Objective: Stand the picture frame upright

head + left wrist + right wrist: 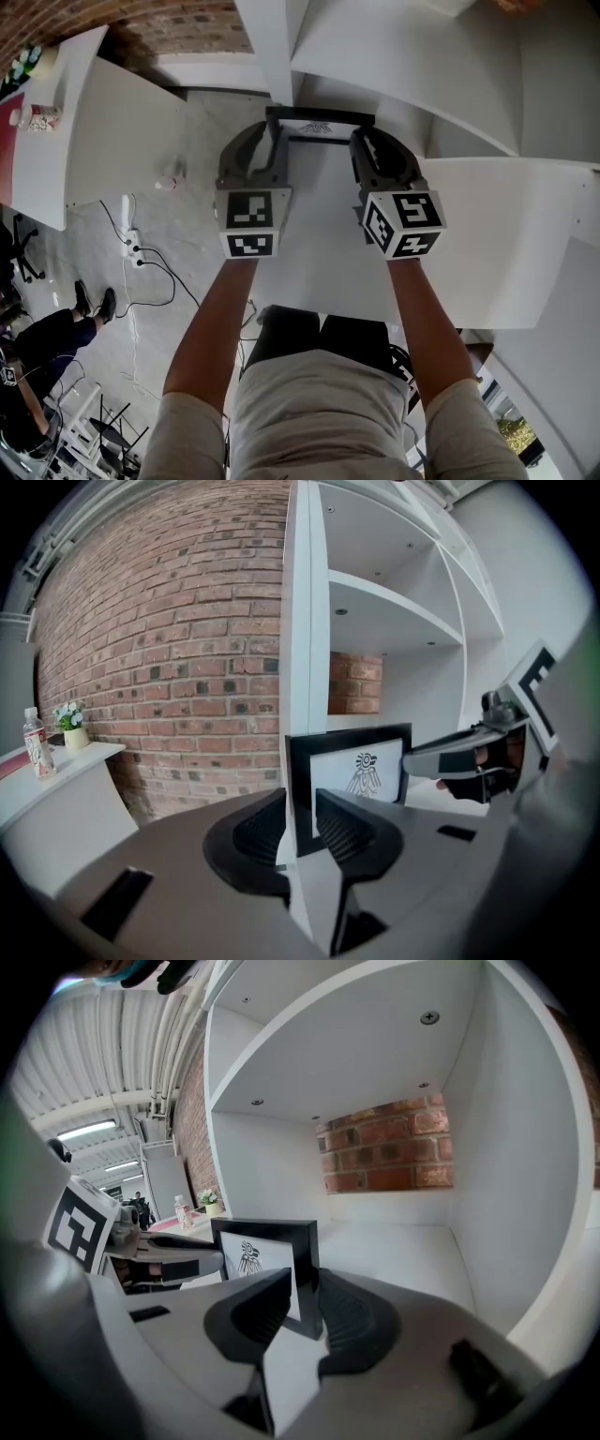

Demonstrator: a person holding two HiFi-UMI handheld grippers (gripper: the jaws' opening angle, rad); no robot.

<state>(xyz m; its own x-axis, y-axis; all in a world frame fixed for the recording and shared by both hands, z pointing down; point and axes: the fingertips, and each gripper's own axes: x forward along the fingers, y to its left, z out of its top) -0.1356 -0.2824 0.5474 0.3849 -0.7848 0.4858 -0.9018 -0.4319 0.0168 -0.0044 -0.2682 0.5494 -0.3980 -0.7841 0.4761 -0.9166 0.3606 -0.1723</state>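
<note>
A black picture frame [319, 117] with a white print stands upright on the white shelf [309, 234], facing me. My left gripper [273, 131] is at its left edge. In the left gripper view the frame [361, 738] has that edge between the jaws of the left gripper [300, 829], with a thin gap showing, so the jaws look open. My right gripper [362, 139] is at the frame's right edge. In the right gripper view the frame [267, 1232] sits pinched between the jaws of the right gripper [305, 1302]. Each gripper view shows the other gripper across the frame.
A white upright panel [305, 602] rises just behind the frame's left side, with a brick wall [169, 639] beyond. A bottle [36, 747] and a small flower pot [71, 735] stand on a white counter at far left. A seated person [47, 347] and a power strip [131, 242] are below left.
</note>
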